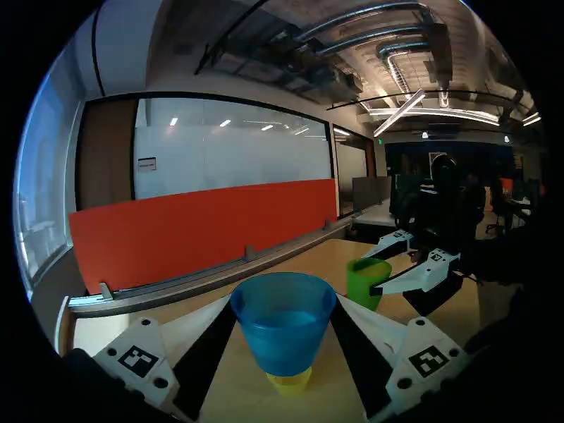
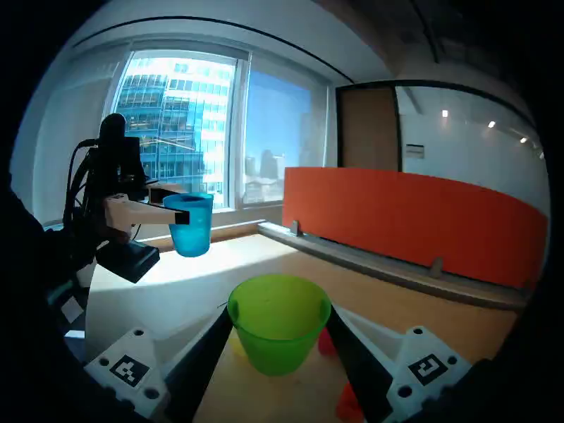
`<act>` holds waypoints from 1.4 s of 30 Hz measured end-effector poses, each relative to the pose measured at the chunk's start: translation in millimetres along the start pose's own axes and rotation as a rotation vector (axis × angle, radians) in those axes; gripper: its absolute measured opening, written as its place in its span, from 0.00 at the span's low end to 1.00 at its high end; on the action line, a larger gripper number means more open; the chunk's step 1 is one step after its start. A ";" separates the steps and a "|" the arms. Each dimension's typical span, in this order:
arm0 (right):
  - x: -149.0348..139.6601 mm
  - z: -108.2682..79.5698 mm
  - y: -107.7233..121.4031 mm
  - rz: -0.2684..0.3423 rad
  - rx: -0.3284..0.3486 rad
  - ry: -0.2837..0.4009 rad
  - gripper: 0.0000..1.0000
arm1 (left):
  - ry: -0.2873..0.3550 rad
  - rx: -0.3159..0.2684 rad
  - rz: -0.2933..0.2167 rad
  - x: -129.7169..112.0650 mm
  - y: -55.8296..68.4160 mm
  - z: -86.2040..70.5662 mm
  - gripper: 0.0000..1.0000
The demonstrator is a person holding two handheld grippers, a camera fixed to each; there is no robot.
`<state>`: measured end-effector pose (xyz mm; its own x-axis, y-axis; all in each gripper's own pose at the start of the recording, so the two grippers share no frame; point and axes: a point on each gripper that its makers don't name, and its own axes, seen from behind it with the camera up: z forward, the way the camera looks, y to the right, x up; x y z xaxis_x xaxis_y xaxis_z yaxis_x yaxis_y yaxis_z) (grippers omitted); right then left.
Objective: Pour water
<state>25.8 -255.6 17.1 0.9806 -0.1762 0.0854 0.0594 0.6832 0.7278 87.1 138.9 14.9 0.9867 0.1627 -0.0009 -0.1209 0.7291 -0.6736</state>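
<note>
- The left gripper (image 1: 284,310) has its fingers closed in on the blue cup (image 1: 284,324), one on each side of the wall just under the rim; the cup stands upright and is held clear of the table (image 1: 331,255)
- The right gripper (image 2: 280,321) grips the green cup (image 2: 278,331) the same way, a finger pressing each side, the mouth facing straight up; it too hangs above the tabletop
- In the left gripper view the green cup lies ahead and to the right of the blue one, apart from it with open air between the rims; in the right gripper view the blue cup sits up and to the left, seemingly a little higher
- A paler band partway down the blue cup looks like a water level, so it is probably the source; the green cup's inside shows no water and appears empty, so it is likely the receiver
- The pour would call for bringing the blue rim over the green mouth, then tipping the blue cup rightward toward it; the risk is spilling onto the table if the rims are not lined up
- A small yellow thing (image 1: 290,382) lies on the table below the blue cup; what it is cannot be told
</note>
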 end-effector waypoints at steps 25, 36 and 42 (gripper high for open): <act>22.7 -3.9 -14.1 -0.040 0.016 0.078 0.93 | 0.018 -0.009 0.013 6.7 7.6 -1.8 0.87; 26.3 1.2 -28.1 -0.044 0.063 0.076 0.92 | 0.033 0.021 0.074 16.2 5.6 -0.7 0.88; 29.2 6.2 -39.5 -0.044 0.100 0.075 0.92 | 0.036 0.028 0.132 25.9 8.4 -1.6 0.87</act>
<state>50.9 -292.1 -5.0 0.9890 -0.1481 0.0033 0.0874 0.6016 0.7940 111.8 148.3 8.0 0.9652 0.2349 -0.1154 -0.2526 0.7210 -0.6453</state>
